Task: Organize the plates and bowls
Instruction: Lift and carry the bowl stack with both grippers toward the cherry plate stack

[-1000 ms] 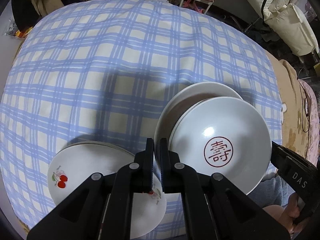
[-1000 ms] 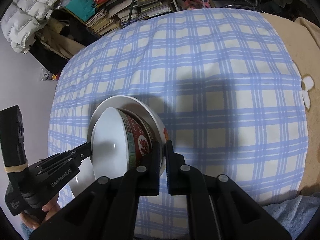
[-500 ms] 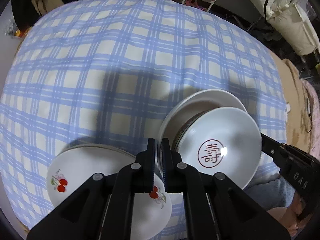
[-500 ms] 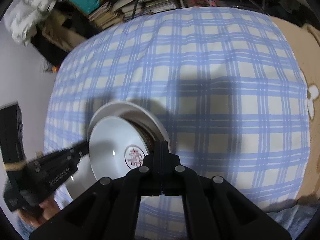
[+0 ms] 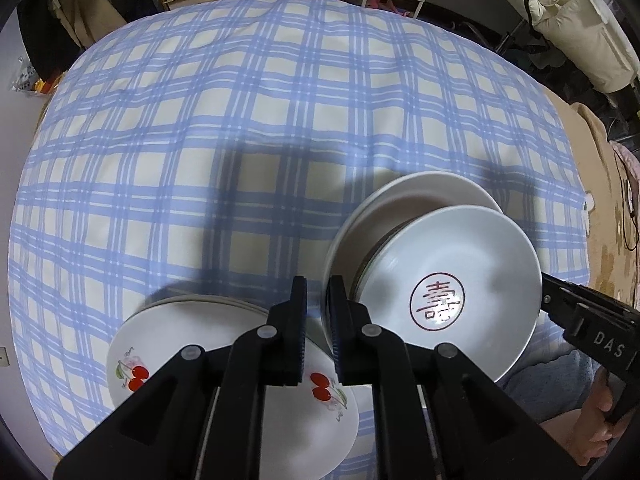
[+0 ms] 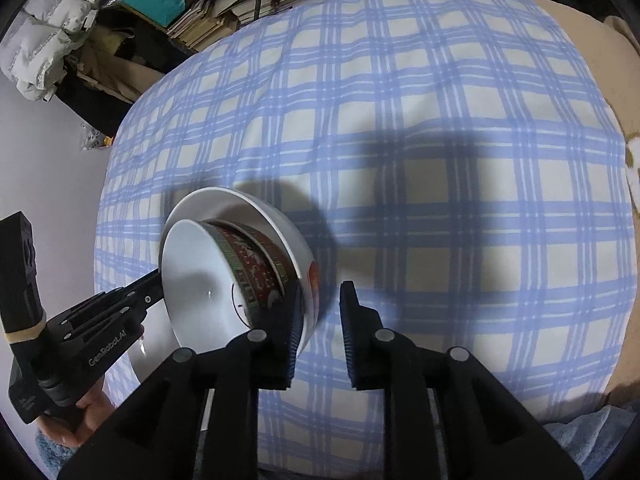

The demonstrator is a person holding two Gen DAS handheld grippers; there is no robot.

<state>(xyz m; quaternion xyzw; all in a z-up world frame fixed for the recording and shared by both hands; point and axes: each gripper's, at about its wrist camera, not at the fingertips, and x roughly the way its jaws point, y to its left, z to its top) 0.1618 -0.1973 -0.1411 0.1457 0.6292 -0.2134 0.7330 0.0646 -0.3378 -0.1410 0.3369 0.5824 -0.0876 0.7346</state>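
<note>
Reading left wrist view first: your left gripper (image 5: 317, 300) points straight down over the seam between the cherry plates (image 5: 224, 352) and the nested bowls. Its jaws have just been opening and stand narrow, with the white bowl (image 5: 400, 208) rim at the right finger; I'd call that a release. The red-character bowl (image 5: 448, 288) sits inside it, on the checked cloth (image 5: 240, 120).

Right wrist view: your right gripper (image 6: 320, 304) angles steeply down. Its jaws have also just been opening, and the white bowl's rim stands loose in the gap. Likely the bowls are stacked and both sides are letting go.
</note>
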